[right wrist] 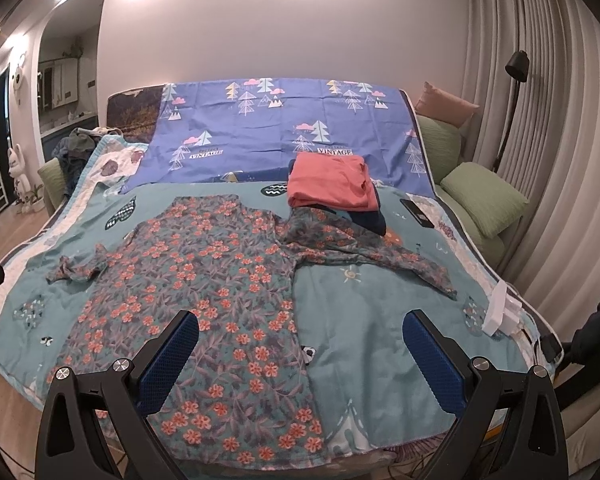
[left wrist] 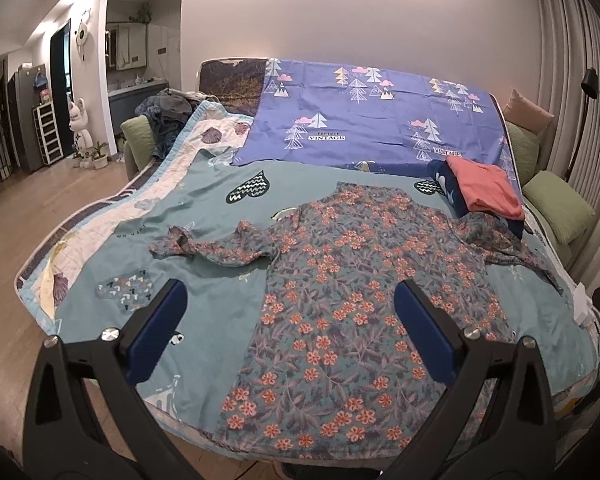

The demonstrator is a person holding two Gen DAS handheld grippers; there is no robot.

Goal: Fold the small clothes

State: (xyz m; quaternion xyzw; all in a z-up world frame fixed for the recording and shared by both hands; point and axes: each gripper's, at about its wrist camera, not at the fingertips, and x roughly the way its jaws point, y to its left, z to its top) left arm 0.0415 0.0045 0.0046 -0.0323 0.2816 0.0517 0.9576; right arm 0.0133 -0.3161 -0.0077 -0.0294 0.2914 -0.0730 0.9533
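A small floral garment (left wrist: 352, 276) (right wrist: 204, 280), teal with orange flowers, lies spread flat on the teal bedspread (left wrist: 220, 304) (right wrist: 360, 320), hem toward me. Its left sleeve (left wrist: 204, 246) is crumpled; its right sleeve (right wrist: 380, 252) stretches out to the right. My left gripper (left wrist: 290, 300) hovers open over the garment's lower left part, nothing between its blue pads. My right gripper (right wrist: 300, 330) hovers open over the garment's lower right edge, also empty. A folded coral garment (left wrist: 486, 192) (right wrist: 332, 184) rests on a folded navy one (right wrist: 370, 220) at the back right.
A purple tree-print sheet (left wrist: 364, 116) (right wrist: 280, 128) covers the far half of the bed. A dark phone (right wrist: 417, 212) and a white power strip (right wrist: 500, 312) lie near the right edge. Green cushions (right wrist: 484, 200) line the right side. A heap of clothes (left wrist: 168, 114) sits back left.
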